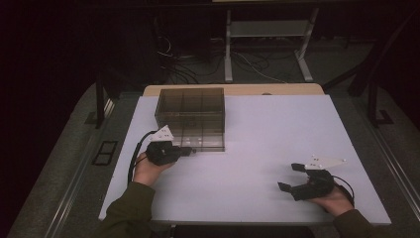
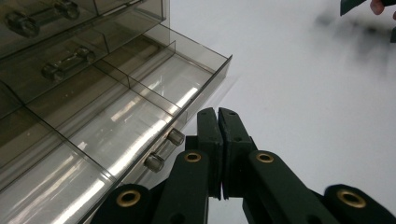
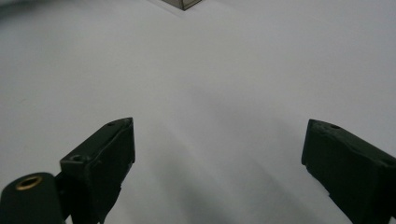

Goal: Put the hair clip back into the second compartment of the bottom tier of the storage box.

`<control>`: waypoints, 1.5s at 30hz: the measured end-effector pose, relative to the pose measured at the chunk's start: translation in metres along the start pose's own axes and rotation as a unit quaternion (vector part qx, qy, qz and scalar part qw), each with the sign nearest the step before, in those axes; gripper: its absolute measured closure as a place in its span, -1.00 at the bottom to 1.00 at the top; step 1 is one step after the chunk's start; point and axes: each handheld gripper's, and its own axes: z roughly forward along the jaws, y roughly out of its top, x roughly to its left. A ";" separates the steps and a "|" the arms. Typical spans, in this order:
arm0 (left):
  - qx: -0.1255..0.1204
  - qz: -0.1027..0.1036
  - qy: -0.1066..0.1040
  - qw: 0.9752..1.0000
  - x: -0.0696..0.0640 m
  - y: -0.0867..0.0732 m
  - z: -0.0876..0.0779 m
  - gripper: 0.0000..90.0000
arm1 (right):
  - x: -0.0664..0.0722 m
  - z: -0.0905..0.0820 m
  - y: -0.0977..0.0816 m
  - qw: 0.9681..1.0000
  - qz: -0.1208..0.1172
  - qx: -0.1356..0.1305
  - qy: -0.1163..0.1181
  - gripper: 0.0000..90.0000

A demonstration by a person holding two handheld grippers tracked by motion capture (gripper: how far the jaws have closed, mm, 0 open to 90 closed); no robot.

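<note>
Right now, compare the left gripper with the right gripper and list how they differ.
1. The left gripper has its jaws pressed together; the right gripper has them spread wide apart.
2. The left gripper sits right beside the clear handle of the pulled-out drawer; the right gripper rests over bare table, far from the drawer box.
3. Neither holds anything. Both are black, hand-held, with a pale three-cornered plate on top.

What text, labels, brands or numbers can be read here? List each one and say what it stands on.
None can be read. The smoky clear drawer cabinet, its pulled-out drawer and the drawer's handle carry no lettering. The white table is blank. The left gripper and the right gripper show only black parts and brass rivets. Small dark dots on the right gripper's grey plate are too small to tell whether they are marks or holes.
</note>
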 end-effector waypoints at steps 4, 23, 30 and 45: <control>-0.005 -0.004 0.001 1.000 0.001 0.002 -0.001 0.95 | 0.000 0.000 0.000 1.000 0.000 0.000 0.000 -0.80; -0.017 -0.001 -0.012 1.000 0.013 0.023 -0.003 0.95 | -0.002 -0.002 -0.001 1.000 0.006 -0.002 -0.005 -0.80; -0.015 0.006 -0.011 1.000 0.019 0.032 -0.002 0.95 | -0.002 -0.003 -0.001 1.000 0.007 -0.004 -0.006 -0.80; -0.022 -0.004 -0.007 1.000 0.033 0.040 0.009 0.95 | -0.003 -0.003 -0.001 1.000 0.007 -0.006 -0.006 -0.80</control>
